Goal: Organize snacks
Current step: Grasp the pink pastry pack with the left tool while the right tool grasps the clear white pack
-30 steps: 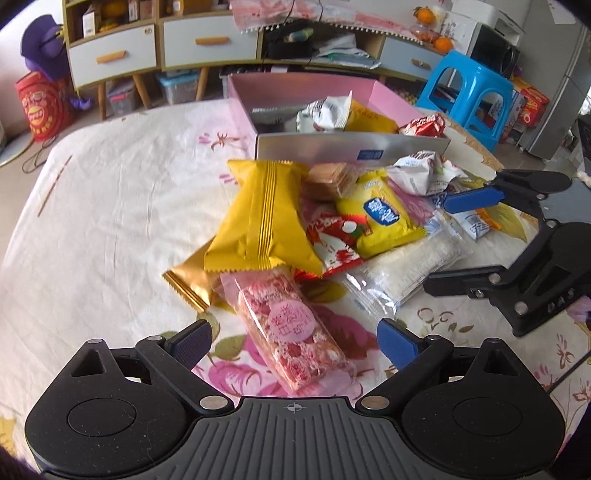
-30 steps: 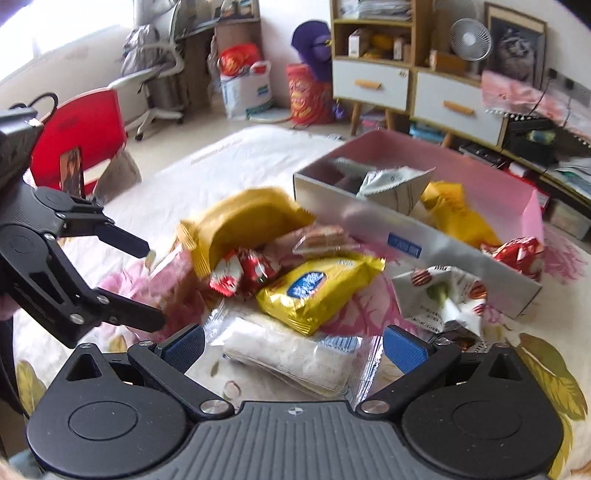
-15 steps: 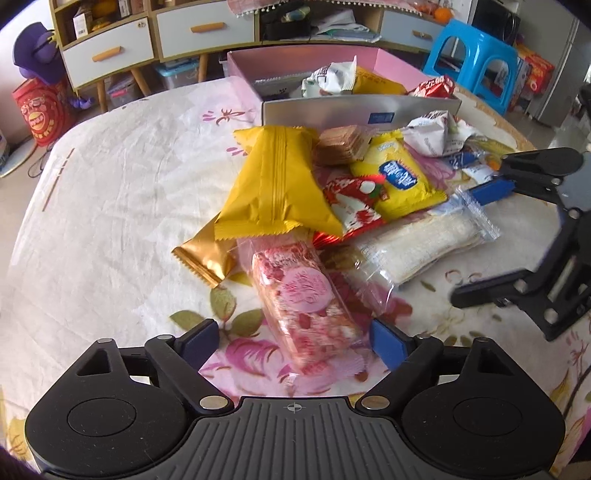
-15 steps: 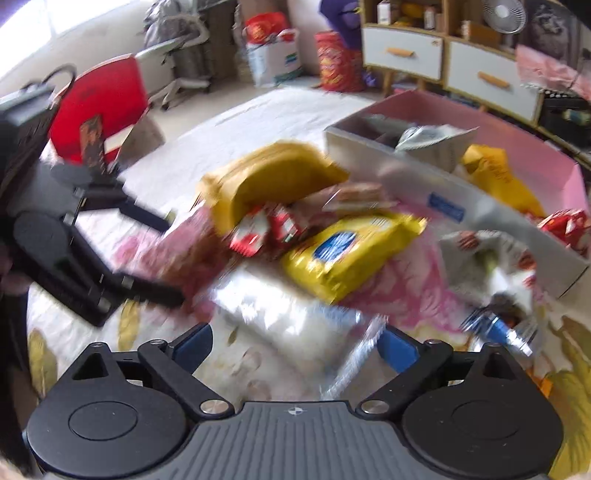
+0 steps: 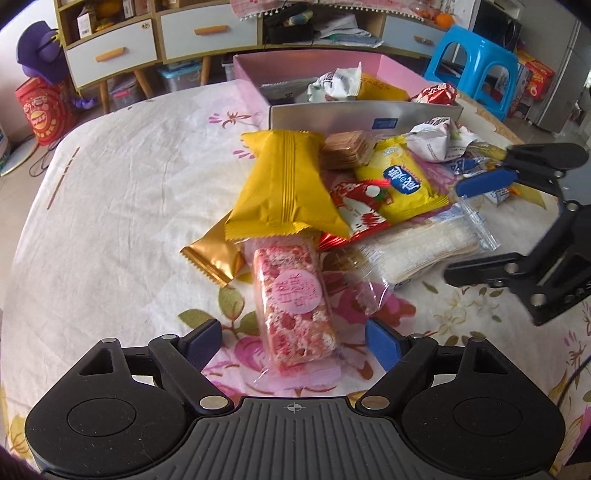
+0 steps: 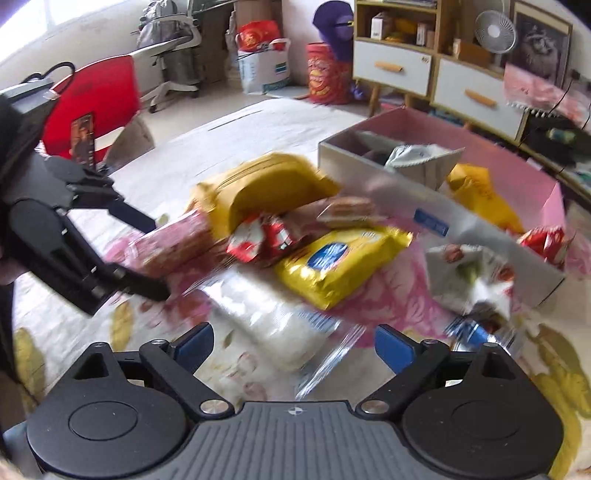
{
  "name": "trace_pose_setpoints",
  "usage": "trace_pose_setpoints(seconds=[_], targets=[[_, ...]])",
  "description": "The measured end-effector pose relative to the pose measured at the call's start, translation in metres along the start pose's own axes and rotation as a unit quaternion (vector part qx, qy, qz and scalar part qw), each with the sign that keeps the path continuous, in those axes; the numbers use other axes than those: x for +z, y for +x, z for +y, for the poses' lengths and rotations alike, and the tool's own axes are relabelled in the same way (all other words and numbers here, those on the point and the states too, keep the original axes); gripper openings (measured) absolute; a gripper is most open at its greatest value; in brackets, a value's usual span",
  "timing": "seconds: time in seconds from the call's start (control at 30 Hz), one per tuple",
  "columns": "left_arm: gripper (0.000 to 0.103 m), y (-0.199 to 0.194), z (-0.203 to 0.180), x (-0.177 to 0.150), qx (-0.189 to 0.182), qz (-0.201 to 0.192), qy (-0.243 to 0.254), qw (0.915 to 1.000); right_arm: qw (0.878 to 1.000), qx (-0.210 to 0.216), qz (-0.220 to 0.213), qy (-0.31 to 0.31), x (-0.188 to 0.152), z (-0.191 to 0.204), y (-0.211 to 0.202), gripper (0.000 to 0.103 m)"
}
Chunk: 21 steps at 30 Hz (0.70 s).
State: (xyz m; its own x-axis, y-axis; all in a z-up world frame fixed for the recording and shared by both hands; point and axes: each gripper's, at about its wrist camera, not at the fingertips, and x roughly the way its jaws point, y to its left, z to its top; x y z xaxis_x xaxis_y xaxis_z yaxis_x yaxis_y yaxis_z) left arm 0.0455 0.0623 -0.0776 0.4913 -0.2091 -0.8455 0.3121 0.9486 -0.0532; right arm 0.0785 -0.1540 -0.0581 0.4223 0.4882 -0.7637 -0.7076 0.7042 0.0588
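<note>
A heap of snack packs lies on the flowered tablecloth in front of a pink and grey box (image 5: 364, 115). My left gripper (image 5: 293, 341) is open, its blue pads either side of the near end of a pink nougat pack (image 5: 293, 302), not touching it. My right gripper (image 6: 293, 345) is open over a clear pack of white crackers (image 6: 275, 325); it also shows in the left wrist view (image 5: 480, 225). Behind lie a big yellow pack (image 5: 286, 184), a small yellow pack (image 5: 400, 181), a red pack (image 5: 360, 214) and a gold pack (image 5: 214, 253).
The box holds several snacks, among them a white wrapper (image 5: 334, 85) and a red one (image 5: 434, 94). A crumpled white wrapper (image 5: 434, 138) lies by the box's right corner. Drawers (image 5: 207, 31) and a blue stool (image 5: 474, 61) stand behind the table.
My left gripper has risen and drawn back a little; the pink pack now lies further between its pads. My right gripper has swung left over the cracker pack. Both stay open.
</note>
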Motion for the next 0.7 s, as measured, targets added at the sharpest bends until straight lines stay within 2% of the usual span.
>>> trace_pose_setpoints(seconds=[0.13,0.17,0.23,0.3,0.43,0.5,0.6,0.7], targets=[[0.080,0.002,-0.001,0.000,-0.003,-0.008,-0.001,1.0000,1.000,-0.017,-0.010,-0.022,0.004,0.006,0.008,0.077],[0.079,0.002,-0.001,0.000,-0.003,-0.010,0.000,0.9999,0.999,-0.019,-0.010,-0.025,0.005,0.008,0.010,0.072],[0.069,0.001,-0.002,0.001,0.000,-0.014,0.006,0.9999,0.999,-0.020,-0.006,-0.034,0.004,0.011,0.012,0.067],[0.062,-0.001,-0.001,0.001,0.000,-0.015,0.006,0.9999,0.999,-0.018,-0.002,-0.042,0.002,0.014,0.013,0.056],[0.047,-0.002,0.001,0.001,0.008,-0.013,0.006,0.9999,0.998,-0.005,0.006,-0.055,-0.002,0.020,0.009,0.051],[0.044,-0.003,0.002,0.001,0.012,-0.013,0.006,0.9998,0.998,0.009,0.011,-0.059,-0.001,0.023,0.007,0.050],[0.043,-0.003,0.002,0.001,0.013,-0.013,0.006,0.9998,0.998,0.030,0.013,-0.057,0.002,0.025,0.004,0.050],[0.043,-0.002,0.002,0.002,0.014,-0.015,0.007,0.9998,0.998,0.024,0.008,-0.056,0.005,0.026,0.006,0.050]])
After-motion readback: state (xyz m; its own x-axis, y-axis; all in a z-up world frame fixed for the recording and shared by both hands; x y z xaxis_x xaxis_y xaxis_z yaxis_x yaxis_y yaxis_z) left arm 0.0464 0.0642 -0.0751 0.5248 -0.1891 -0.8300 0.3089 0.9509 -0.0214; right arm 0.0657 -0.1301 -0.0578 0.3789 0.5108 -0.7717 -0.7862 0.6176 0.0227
